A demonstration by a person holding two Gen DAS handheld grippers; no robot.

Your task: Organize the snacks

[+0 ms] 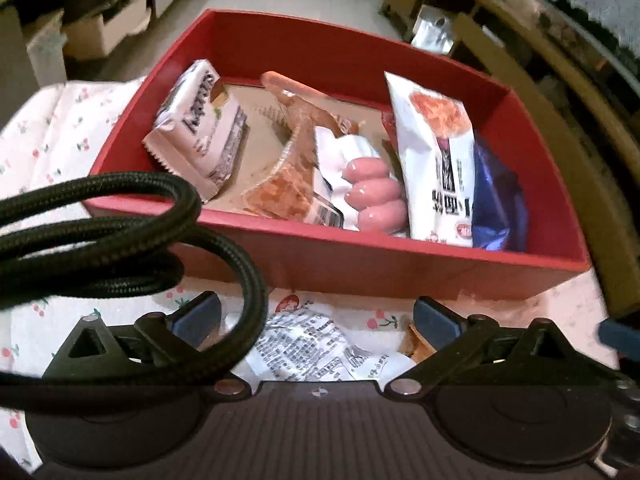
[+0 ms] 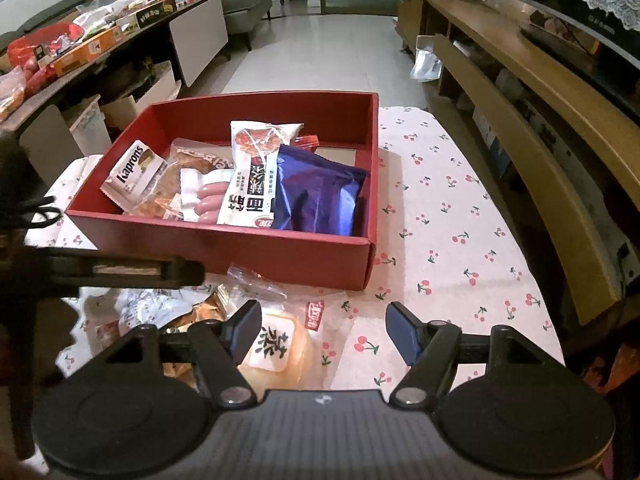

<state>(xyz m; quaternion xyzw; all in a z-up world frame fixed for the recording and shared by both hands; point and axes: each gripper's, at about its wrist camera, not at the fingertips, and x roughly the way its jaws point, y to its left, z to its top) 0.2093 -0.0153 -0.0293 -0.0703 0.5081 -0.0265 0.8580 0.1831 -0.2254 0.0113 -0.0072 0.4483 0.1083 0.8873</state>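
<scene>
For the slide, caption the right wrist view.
Open right gripper hovers over a bread packet before the red box of snacks.

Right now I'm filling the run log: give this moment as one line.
left tongs: open over white packet | right tongs: open, empty | red box: holds snacks | bread pack: outside

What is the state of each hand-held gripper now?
Left hand-held gripper: open, holding nothing.
Right hand-held gripper: open, holding nothing.

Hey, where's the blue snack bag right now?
The blue snack bag is in the red box, at its right end in the right wrist view, leaning against the white noodle packet.
</scene>
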